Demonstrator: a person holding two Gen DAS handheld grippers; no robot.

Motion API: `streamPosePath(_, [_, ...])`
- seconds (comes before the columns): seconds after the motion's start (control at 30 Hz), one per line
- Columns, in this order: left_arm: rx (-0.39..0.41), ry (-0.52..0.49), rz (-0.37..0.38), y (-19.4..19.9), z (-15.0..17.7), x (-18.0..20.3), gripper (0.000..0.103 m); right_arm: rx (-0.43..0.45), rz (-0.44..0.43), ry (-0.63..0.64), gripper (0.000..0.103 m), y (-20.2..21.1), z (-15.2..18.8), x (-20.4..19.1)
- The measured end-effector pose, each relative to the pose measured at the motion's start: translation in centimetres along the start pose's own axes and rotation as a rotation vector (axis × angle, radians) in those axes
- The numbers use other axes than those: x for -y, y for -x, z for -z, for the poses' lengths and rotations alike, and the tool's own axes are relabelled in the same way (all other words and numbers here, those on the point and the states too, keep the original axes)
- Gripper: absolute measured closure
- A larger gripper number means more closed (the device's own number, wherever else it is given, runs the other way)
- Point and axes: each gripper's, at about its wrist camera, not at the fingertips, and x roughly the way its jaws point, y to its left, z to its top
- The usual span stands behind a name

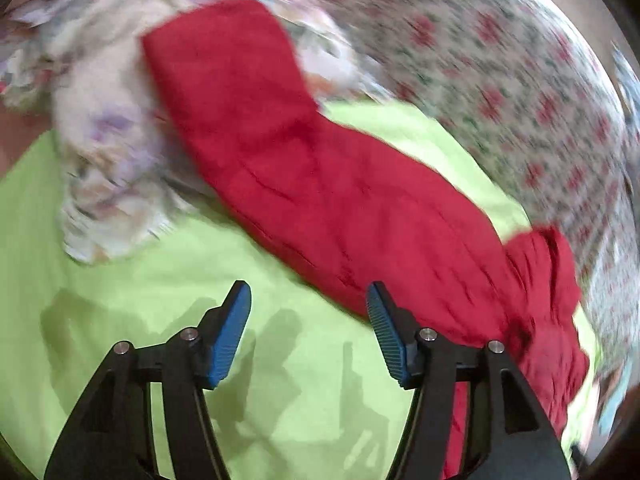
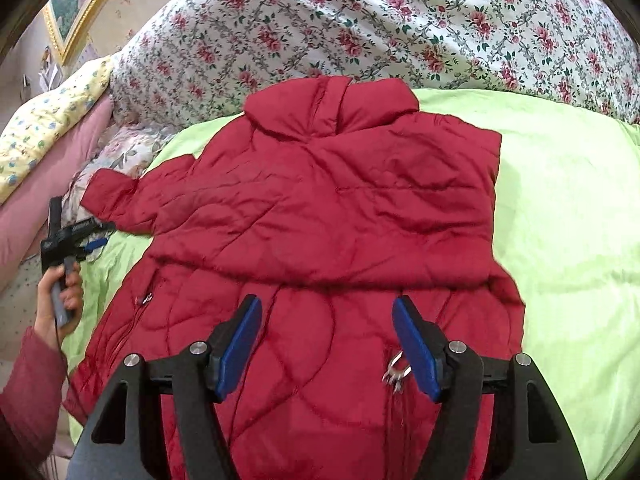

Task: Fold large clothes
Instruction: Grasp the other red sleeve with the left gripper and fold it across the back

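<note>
Red quilted puffer jacket point(image 2: 320, 208): lies flat on the lime-green bedspread point(image 2: 568, 208), collar toward the far side. One side is folded in over the body with a straight edge; the other sleeve point(image 1: 224, 92) lies stretched out sideways, its cuff end resting on a crumpled pale floral cloth point(image 1: 108, 148). A metal zipper pull point(image 2: 396, 372) shows on the near part of the jacket.

Right hand-held gripper point(image 2: 326, 344): black frame, blue ribbed pads, jaws standing apart with nothing between them, poised above the near part of the jacket.

Left hand-held gripper point(image 1: 308, 328): same build, jaws apart and empty, above bare bedspread just beside the outstretched sleeve. In the right wrist view it appears at the bed's edge point(image 2: 76, 240), gripped by a person's hand point(image 2: 60, 300) in a dark red sleeve point(image 2: 28, 392).

Surroundings: a white quilt printed with red roses point(image 2: 360, 28) bunched behind the jacket; a yellow patterned pillow point(image 2: 48, 120) and pink bedding point(image 2: 52, 184) to one side; a gold-framed picture point(image 2: 80, 4) on the wall. The left wrist view is motion-blurred.
</note>
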Motion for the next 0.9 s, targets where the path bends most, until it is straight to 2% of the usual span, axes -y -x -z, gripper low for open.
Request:
streamPosePath(0.13, [0.051, 0.05, -0.049, -0.5, -2.7, -2.1, 0.044, -0.018, -0.005, -0.002, 0.033, 0.6, 1.1, -0.3])
streamPosePath(0.23, [0.083, 0.07, -0.092, -1.2, -4.8, -3.1, 0.033, -0.011, -0.009, -0.01, 0.033, 1.1, 1.3, -0.3])
streamPosePath(0.43, [0.073, 0.098, -0.153, -3.9, -7.8, -4.1, 0.033, 0.0, -0.012, -0.037, 0.033, 1.6, 1.6, -0.1])
streamPosePath(0.5, [0.078, 0.101, -0.148, -4.2, -8.2, -4.3, 0.046, -0.005, -0.011, -0.038, 0.033, 1.4, 1.7, -0.1])
streamPosePath(0.53, [0.075, 0.102, -0.131, -4.3, -8.3, -4.1, 0.068, -0.009, -0.012, -0.04, 0.033, 1.4, 1.8, -0.1])
streamPosePath(0.57, [0.069, 0.102, -0.102, -4.2, -8.4, -3.9, 0.082, -0.011, -0.014, -0.041, 0.033, 1.3, 1.9, -0.2])
streamPosePath(0.67, [0.094, 0.076, -0.035, -2.8, -8.1, -2.8, 0.092, -0.011, -0.016, -0.045, 0.033, 1.2, 2.3, -0.2])
streamPosePath(0.9, [0.141, -0.033, 0.088, 1.3, -5.5, 1.5, 0.094, -0.004, -0.042, -0.081, 0.033, 1.0, 2.7, 0.2])
